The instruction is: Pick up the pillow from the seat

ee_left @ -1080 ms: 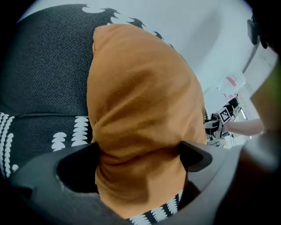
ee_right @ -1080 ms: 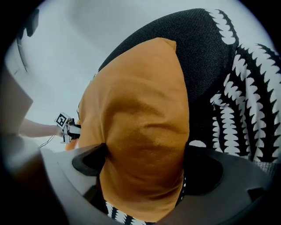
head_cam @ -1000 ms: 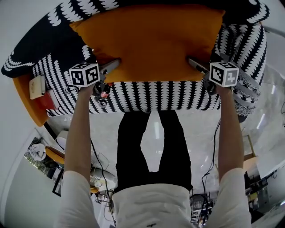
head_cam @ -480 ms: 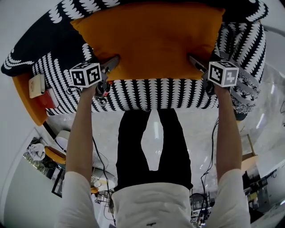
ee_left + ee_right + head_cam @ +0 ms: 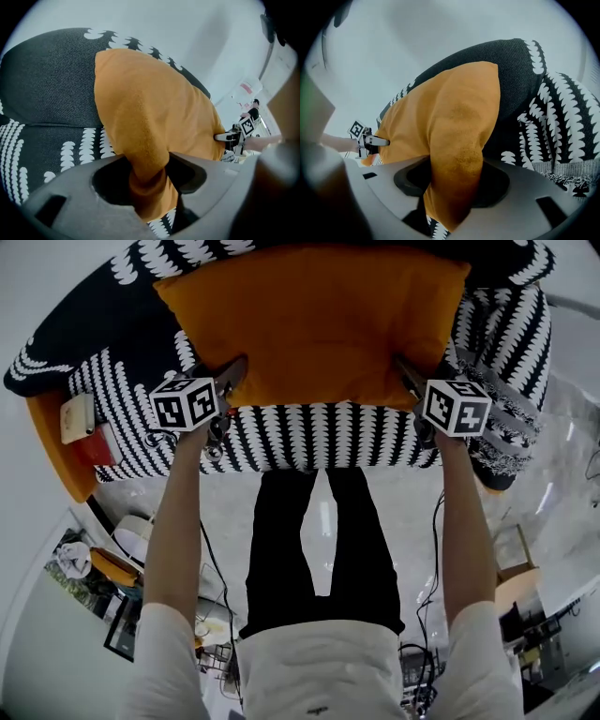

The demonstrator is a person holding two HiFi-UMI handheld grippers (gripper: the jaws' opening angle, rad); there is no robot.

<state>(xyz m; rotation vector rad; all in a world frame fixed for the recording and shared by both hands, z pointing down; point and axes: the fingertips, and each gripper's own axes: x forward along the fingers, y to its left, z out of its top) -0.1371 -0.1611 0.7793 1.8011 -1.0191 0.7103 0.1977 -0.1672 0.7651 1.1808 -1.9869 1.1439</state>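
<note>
Left gripper (image 5: 147, 176) is closing on one near corner of the orange pillow (image 5: 319, 324). The fabric is already bunched into a narrow neck between its two jaws, which press on it from both sides. Right gripper (image 5: 452, 180) is closing in the same way on the other near corner, where a thick fold of the orange cover is squeezed between its jaws. The pillow spreads away from each gripper toward the other, spanning the whole gap between them, and each gripper's view shows the opposite one clamped at the pillow's far end. It lies on the seat (image 5: 309, 437), a black cushion printed with rows of white leaf-like marks, which shows just below and outside each pair of jaws. Beyond the jaws, the pillow's far edge meets the dark backrest (image 5: 47, 89). I cannot tell whether its underside has left the seat. Behind each pair of jaws sits that gripper's marker cube (image 5: 185, 401), with the person's bare forearms reaching back from there. Between the forearms, on the near side of both grippers, the person's legs (image 5: 314, 540) in black trousers stand on a pale glossy floor (image 5: 225, 493) against the seat's front edge.
</note>
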